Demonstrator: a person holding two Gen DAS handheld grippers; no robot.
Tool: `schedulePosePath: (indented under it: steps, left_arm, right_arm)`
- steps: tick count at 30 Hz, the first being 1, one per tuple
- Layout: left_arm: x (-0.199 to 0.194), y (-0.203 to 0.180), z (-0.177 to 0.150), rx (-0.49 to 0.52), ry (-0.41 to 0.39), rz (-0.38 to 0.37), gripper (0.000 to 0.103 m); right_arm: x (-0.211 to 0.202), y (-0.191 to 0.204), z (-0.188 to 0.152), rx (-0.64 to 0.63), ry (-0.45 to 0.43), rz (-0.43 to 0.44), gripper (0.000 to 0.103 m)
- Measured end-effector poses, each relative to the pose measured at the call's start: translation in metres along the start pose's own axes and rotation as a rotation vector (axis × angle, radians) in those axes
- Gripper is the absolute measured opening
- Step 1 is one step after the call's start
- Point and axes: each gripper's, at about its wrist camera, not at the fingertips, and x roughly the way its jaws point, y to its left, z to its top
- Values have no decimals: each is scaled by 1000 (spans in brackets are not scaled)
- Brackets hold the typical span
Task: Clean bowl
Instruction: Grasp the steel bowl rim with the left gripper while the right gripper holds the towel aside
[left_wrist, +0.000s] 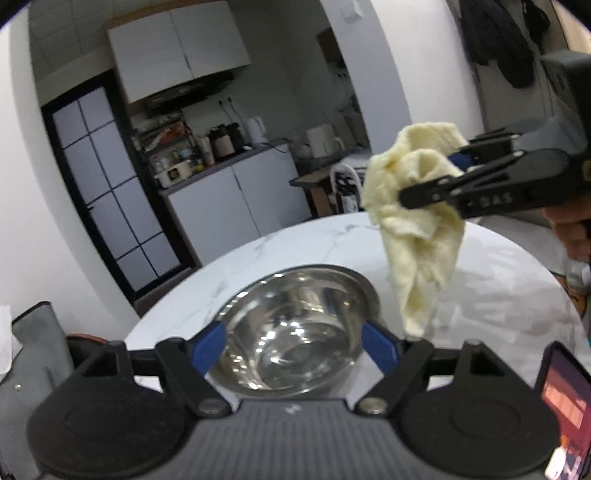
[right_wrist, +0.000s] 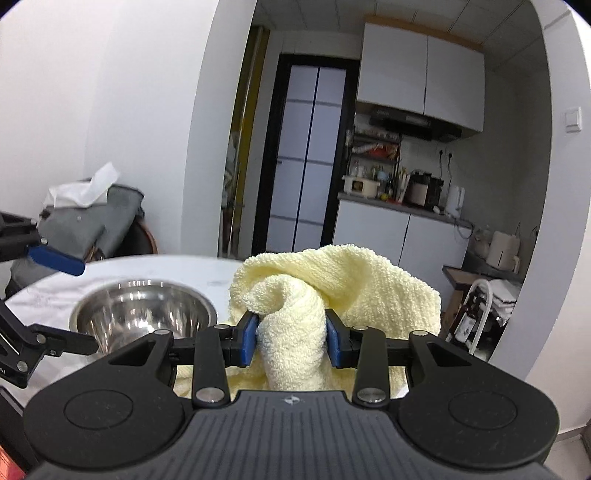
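A shiny steel bowl (left_wrist: 295, 332) stands on the white marble table (left_wrist: 498, 288); it also shows in the right wrist view (right_wrist: 144, 310). My left gripper (left_wrist: 295, 343) has its blue pads on either side of the bowl, close to its rim; I cannot tell whether they press on it. My right gripper (right_wrist: 291, 336) is shut on a pale yellow cloth (right_wrist: 332, 295). In the left wrist view the right gripper (left_wrist: 436, 181) holds the cloth (left_wrist: 417, 236) in the air, above and to the right of the bowl, with its tip hanging near the table.
A phone with a lit screen (left_wrist: 565, 410) lies at the table's near right edge. A grey bag with tissues (right_wrist: 92, 218) sits on a chair beyond the table's left side. Kitchen cabinets (right_wrist: 399, 236) stand behind.
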Motion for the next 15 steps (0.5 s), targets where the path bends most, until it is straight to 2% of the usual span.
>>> schedulePosePath:
  steps: [3,7,11,15]
  left_arm:
    - [7,-1,5,-4,20,-30,64]
    - [14,-8,12,22,59,-92,64]
    - [34,-15,21,79,147,-152,63]
    - [48,-16,22,102,204,-116,37]
  right_arm:
    - [5,2,-4,-20,15,4,40]
    - [4,-1,-7,-26,28,23,40]
    - [2,-4,-11,-34,33,31,40]
    - [3,-3,-14,-59,47,43,40]
